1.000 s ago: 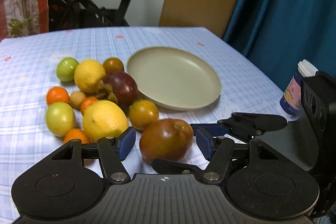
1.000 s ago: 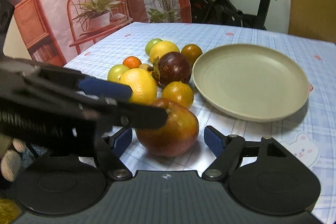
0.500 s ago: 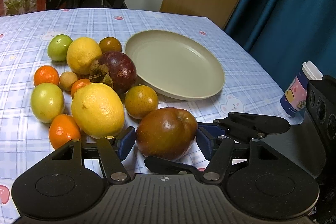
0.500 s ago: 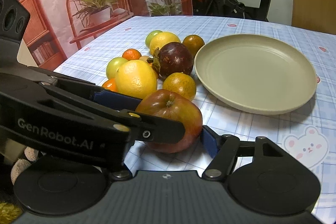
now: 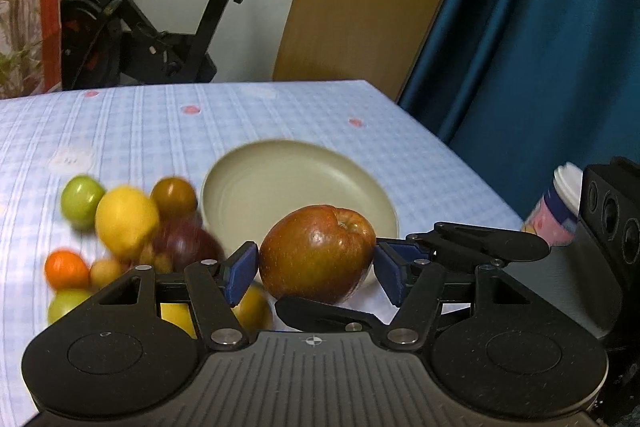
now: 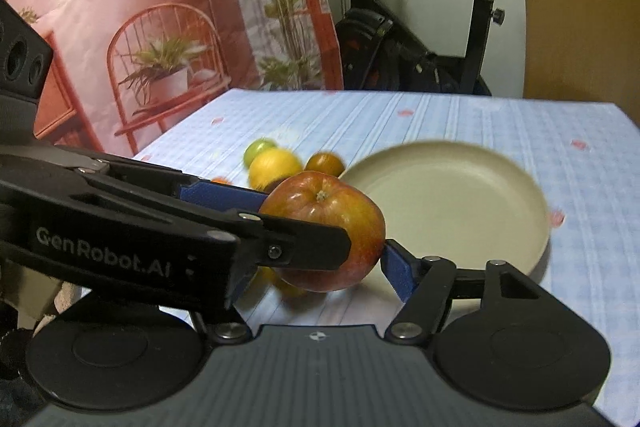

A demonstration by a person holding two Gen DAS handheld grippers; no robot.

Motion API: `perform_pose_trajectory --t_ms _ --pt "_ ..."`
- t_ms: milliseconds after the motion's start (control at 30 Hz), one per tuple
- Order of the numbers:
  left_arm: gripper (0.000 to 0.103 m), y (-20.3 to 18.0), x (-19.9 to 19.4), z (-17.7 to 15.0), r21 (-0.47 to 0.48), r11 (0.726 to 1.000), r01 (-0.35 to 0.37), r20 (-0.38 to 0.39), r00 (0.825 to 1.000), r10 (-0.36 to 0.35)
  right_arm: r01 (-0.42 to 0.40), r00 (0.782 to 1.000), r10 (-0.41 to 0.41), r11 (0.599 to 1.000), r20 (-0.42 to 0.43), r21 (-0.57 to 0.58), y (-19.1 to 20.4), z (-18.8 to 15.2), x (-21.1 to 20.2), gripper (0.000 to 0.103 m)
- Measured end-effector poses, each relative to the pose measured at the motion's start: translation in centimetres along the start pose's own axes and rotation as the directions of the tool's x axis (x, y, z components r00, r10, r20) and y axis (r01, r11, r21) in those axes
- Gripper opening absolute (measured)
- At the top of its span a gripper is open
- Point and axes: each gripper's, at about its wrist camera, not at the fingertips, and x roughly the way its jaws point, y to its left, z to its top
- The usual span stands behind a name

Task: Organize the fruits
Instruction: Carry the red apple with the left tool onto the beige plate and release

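Observation:
A red-brown apple (image 5: pixel 316 259) hangs above the table, in front of the beige plate (image 5: pixel 300 179). My left gripper (image 5: pixel 316 273) is shut on it, with a blue pad against each side. My right gripper (image 6: pixel 322 271) is shut on the same apple (image 6: pixel 324 227) from a crossing direction. Its right pad presses the apple; its left pad is hidden behind the left gripper's black finger. The other fruits lie blurred to the plate's left: a lemon (image 5: pixel 126 219), a green fruit (image 5: pixel 82 201), a dark purple mangosteen (image 5: pixel 188 243) and a small orange (image 5: pixel 66 269).
The checked blue tablecloth (image 5: pixel 160 123) covers the table. A small patterned cup with a white lid (image 5: pixel 560 211) stands at the right edge by the blue curtain. An exercise bike (image 5: pixel 160 27) and a wooden panel stand beyond the far edge. The plate (image 6: pixel 452 203) holds nothing.
The right gripper's jaws closed onto the apple. Both grippers then rose together, lifting the apple off the cloth and toward the plate. The fruit pile has dropped lower in both views.

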Motion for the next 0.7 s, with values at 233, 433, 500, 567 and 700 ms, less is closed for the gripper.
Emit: perform_pose_trajectory --t_ms 233,433,500,567,700 --pt "0.067 1.7 4.1 3.4 -0.008 1.000 -0.021 -0.007 1.000 0.021 0.005 1.000 -0.005 1.000 0.008 0.003 -2.9 2.8 3.3 0.070" --pt "0.068 4.0 7.6 5.2 -0.061 0.997 -0.051 -0.051 0.998 0.048 -0.001 1.000 0.001 1.000 -0.008 0.021 -4.9 3.8 6.8 0.070" --pt "0.067 4.3 8.0 5.3 -0.061 0.996 -0.062 -0.064 0.996 0.058 0.000 1.000 0.000 1.000 -0.023 0.025 -5.3 3.9 7.9 0.070" --pt "0.067 4.6 8.5 5.4 -0.053 0.996 -0.076 -0.071 0.995 0.073 0.003 1.000 -0.002 1.000 -0.032 0.024 -5.7 3.9 8.8 0.070" --pt "0.068 5.2 9.3 5.4 -0.056 0.994 -0.097 -0.080 0.993 0.092 0.007 0.999 -0.006 1.000 -0.039 0.023 -6.0 3.9 9.9 0.070"
